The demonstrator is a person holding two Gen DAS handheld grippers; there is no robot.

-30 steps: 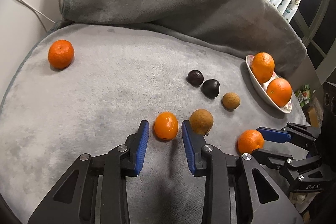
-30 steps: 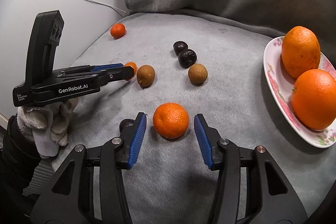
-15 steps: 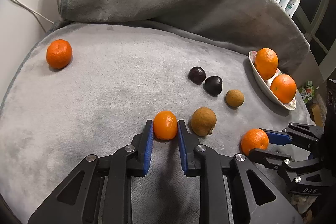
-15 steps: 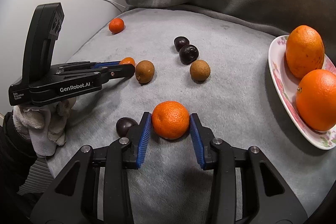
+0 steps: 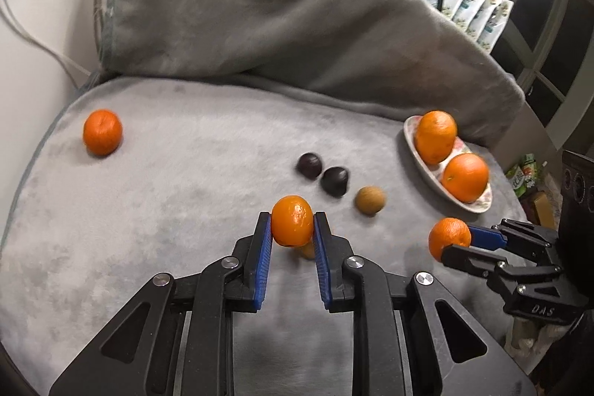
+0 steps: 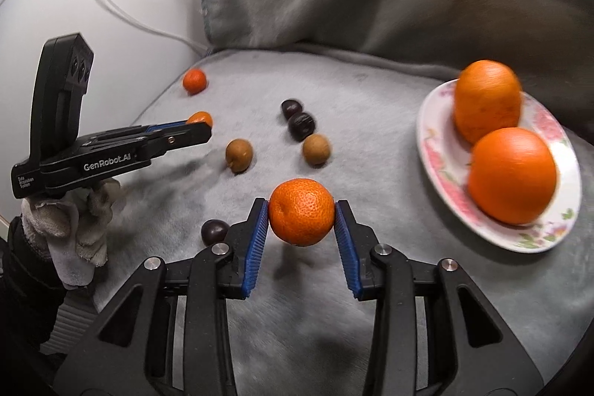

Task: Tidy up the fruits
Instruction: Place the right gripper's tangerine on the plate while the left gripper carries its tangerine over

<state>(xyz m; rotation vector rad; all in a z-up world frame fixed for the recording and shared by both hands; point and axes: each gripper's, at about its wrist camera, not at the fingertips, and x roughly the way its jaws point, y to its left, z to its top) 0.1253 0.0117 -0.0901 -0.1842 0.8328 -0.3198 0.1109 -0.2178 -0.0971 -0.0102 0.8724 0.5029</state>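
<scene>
Both grippers have closed on fruit since the earlier frames and lifted it clear of the blanket.

Item 1: left gripper (image 5: 291, 232), blue pads pressed on both sides of a small mandarin (image 5: 292, 224), held above the grey blanket (image 5: 167, 210); part of a brown fruit (image 5: 307, 251) shows under it.

Item 2: right gripper (image 6: 301, 223), jaws drawn in within the last second and clamped on a second mandarin (image 6: 301, 221), its shadow on the blanket beneath. A gloved hand (image 6: 70, 232) carries the left gripper, seen at that view's left edge.

Item 3: one dark fruit (image 6: 214, 231) lying just left of the right gripper's fingers.

Item 4: two brown round fruits (image 6: 239, 154), apart, mid-blanket.

Item 5: two dark fruits (image 5: 334, 180) touching, just behind those.

Item 6: floral plate (image 6: 438, 151) at right, holding two large oranges (image 6: 512, 175).

Item 7: a lone mandarin (image 5: 102, 131) far left, well apart from the rest.

Item 8: bunched blanket fold (image 5: 278, 17) at the back.
</scene>
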